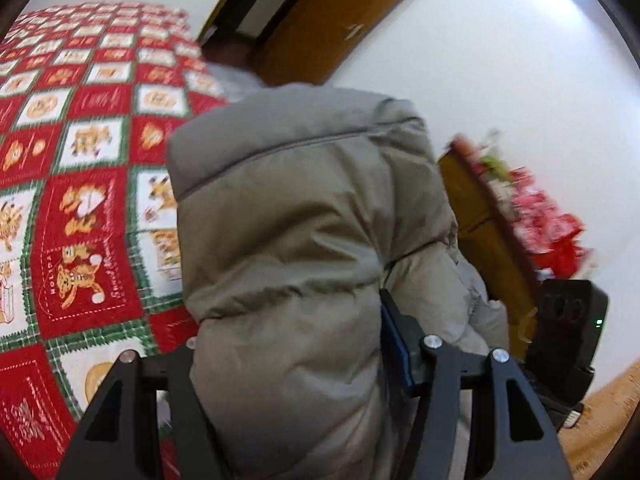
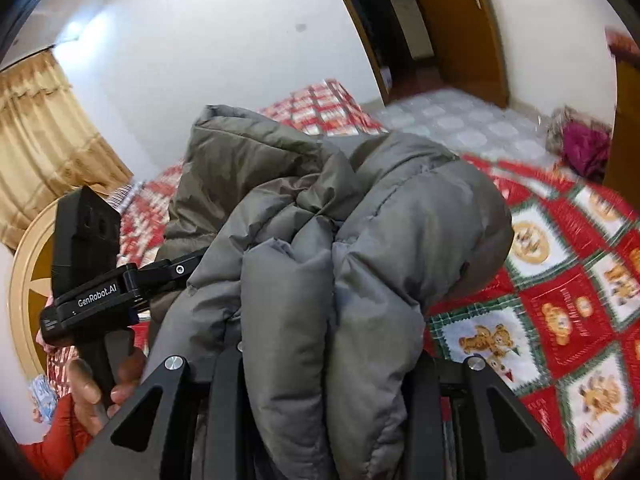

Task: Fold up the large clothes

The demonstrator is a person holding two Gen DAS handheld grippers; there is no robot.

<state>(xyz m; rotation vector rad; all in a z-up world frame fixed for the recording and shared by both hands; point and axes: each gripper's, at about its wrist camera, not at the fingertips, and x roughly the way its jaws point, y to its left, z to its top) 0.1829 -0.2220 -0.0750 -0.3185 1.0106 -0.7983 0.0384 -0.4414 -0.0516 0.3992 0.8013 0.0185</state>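
A grey-green puffer jacket (image 1: 288, 216) is held up in the air above a bed with a red, white and green patchwork quilt (image 1: 80, 152). My left gripper (image 1: 292, 364) is shut on a thick bunch of the jacket, which hides the fingertips. My right gripper (image 2: 324, 364) is shut on another bunched part of the jacket (image 2: 352, 232), its fingertips buried in the padding. The left gripper's body (image 2: 88, 280) shows at the left of the right wrist view, gripping the jacket's edge. The right gripper's body (image 1: 564, 320) shows at the right of the left wrist view.
The quilt (image 2: 560, 304) covers the bed below and to the right. A wooden door (image 1: 340, 20) stands open in a white wall. A wooden headboard (image 1: 480, 216) with red bedding lies to the right. A tan curtain (image 2: 44, 140) hangs at the left. A magenta cloth (image 2: 584, 152) lies at the far bed edge.
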